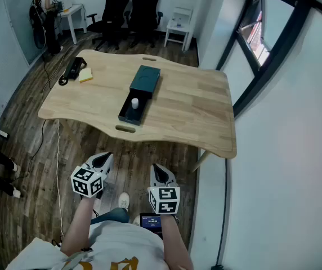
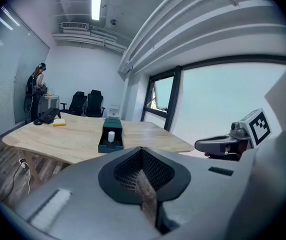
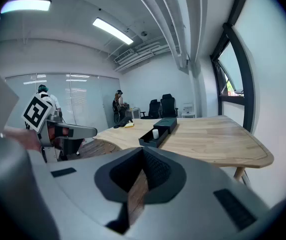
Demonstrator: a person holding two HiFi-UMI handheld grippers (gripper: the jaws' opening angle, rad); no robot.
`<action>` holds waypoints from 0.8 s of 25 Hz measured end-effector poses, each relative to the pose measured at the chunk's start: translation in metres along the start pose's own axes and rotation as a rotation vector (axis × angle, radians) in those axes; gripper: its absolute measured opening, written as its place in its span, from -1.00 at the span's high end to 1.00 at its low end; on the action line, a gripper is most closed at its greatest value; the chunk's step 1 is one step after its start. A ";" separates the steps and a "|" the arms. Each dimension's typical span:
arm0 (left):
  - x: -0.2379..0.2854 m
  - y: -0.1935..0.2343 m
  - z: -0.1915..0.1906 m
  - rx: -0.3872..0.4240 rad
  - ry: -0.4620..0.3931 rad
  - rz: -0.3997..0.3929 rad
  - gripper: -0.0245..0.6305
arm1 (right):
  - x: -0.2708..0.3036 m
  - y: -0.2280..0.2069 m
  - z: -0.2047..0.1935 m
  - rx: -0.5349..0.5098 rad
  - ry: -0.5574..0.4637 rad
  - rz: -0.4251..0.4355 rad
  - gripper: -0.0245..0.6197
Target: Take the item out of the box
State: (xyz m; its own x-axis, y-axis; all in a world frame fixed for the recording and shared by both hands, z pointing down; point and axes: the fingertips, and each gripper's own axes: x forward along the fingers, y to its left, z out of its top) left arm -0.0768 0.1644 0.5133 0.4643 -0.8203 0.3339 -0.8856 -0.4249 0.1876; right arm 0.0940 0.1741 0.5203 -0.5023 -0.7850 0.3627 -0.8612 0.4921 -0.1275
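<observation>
A dark teal box (image 1: 140,94) lies in the middle of the wooden table (image 1: 195,111), its tray slid out toward me. A small white cylinder (image 1: 134,103) stands upright in the open tray. Both grippers hang over the floor, short of the table's near edge. My left gripper (image 1: 105,158) is shut and holds nothing; my right gripper (image 1: 159,170) is shut and empty too. In the left gripper view the box (image 2: 111,133) and the cylinder (image 2: 111,136) lie far ahead of the jaws. The right gripper view shows the box (image 3: 160,129) and cylinder (image 3: 155,133) ahead, slightly right.
A black device (image 1: 74,68) and a yellow pad (image 1: 86,76) lie at the table's far left. Black office chairs (image 1: 130,10), a white side table (image 1: 179,24) and a person (image 1: 40,7) are at the back. A window wall (image 1: 262,44) runs along the right. A cable (image 1: 57,151) trails over the floor.
</observation>
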 end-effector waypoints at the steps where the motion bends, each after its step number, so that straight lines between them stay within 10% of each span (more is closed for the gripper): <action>1: -0.001 0.000 0.000 -0.005 -0.001 -0.001 0.92 | 0.000 0.001 0.000 -0.002 0.002 0.001 0.91; 20: 0.061 0.036 0.015 -0.018 -0.017 -0.018 0.92 | 0.064 -0.035 0.011 0.008 -0.003 0.008 0.91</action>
State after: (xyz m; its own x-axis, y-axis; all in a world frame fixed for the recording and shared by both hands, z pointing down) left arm -0.0801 0.0935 0.5270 0.4801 -0.8188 0.3147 -0.8764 -0.4330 0.2106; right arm 0.0912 0.1028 0.5374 -0.5096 -0.7821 0.3587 -0.8576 0.4954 -0.1382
